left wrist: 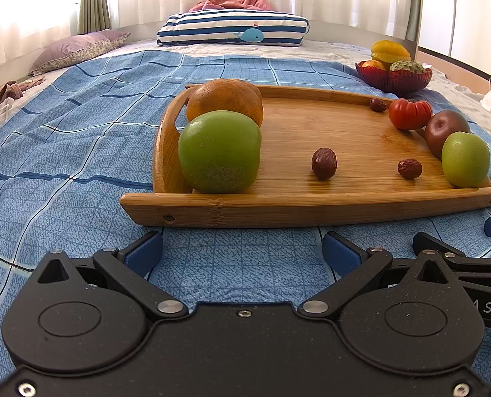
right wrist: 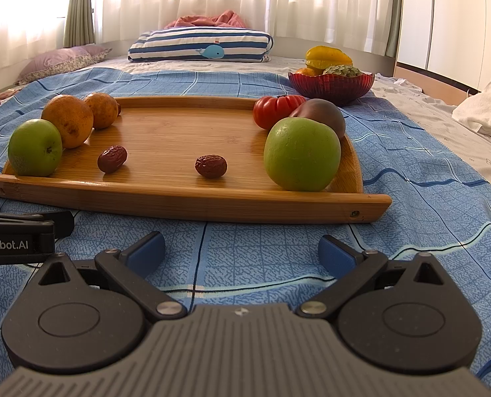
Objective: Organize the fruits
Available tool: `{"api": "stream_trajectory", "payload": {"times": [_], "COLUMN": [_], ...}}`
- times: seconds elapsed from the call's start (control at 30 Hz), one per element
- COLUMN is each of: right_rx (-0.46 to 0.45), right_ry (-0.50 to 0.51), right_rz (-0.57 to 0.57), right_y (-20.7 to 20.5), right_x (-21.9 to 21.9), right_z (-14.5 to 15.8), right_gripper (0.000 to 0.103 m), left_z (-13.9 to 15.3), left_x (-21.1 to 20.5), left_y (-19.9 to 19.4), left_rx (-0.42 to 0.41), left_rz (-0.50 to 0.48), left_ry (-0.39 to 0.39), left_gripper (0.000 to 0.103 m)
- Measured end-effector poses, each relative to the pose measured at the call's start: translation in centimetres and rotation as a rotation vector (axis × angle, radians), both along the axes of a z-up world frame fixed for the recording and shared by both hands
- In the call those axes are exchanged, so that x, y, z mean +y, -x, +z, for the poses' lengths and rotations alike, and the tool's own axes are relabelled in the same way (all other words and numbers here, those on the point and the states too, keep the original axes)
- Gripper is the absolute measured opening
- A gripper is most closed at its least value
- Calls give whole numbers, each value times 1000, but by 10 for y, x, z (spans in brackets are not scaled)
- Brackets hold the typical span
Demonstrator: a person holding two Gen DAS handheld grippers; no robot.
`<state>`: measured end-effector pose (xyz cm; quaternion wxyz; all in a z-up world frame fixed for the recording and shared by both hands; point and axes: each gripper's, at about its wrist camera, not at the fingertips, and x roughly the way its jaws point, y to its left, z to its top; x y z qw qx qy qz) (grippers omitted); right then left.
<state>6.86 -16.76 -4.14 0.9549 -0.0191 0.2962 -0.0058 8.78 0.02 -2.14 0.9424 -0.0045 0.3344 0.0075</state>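
I see the fruits on a wooden tray (right wrist: 179, 195) that lies on the blue checked sheet (right wrist: 411, 231), in the middle of both views. I count two green apples: one at the tray's left end (right wrist: 35, 147) and one at its right end (right wrist: 301, 154). Two orange fruits (right wrist: 68, 120) sit touching each other just behind the left apple. One red tomato (right wrist: 276, 110) and one dark plum (right wrist: 323, 115) sit behind the right apple. I can see three small brown dates: two near the front (right wrist: 112, 158), and one at the back rim (left wrist: 377, 105). Toward the upper right is one red bowl (right wrist: 331, 84) holding more fruit, with a yellow starfruit (right wrist: 328, 57) on top. My left claw (left wrist: 242, 253) and right claw (right wrist: 242, 253) both hang low before the tray, fingers spread wide, holding nothing.
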Motion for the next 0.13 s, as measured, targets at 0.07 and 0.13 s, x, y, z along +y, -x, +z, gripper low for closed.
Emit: {"api": "stream_trajectory", "payload": {"times": [0.07,0.13], "right_rx": [0,-1], "right_ry": [0,0], "right_rz": [0,0], "right_y": [0,0], "right_x": [0,0], "right_z": [0,0], "right_gripper": [103,103], "left_z": [0,1], "left_x": [0,0], "left_y": [1,0], "left_rx": [-2,-5], "left_rz": [0,1], "left_ry": [0,1], "left_gripper": [103,103]}}
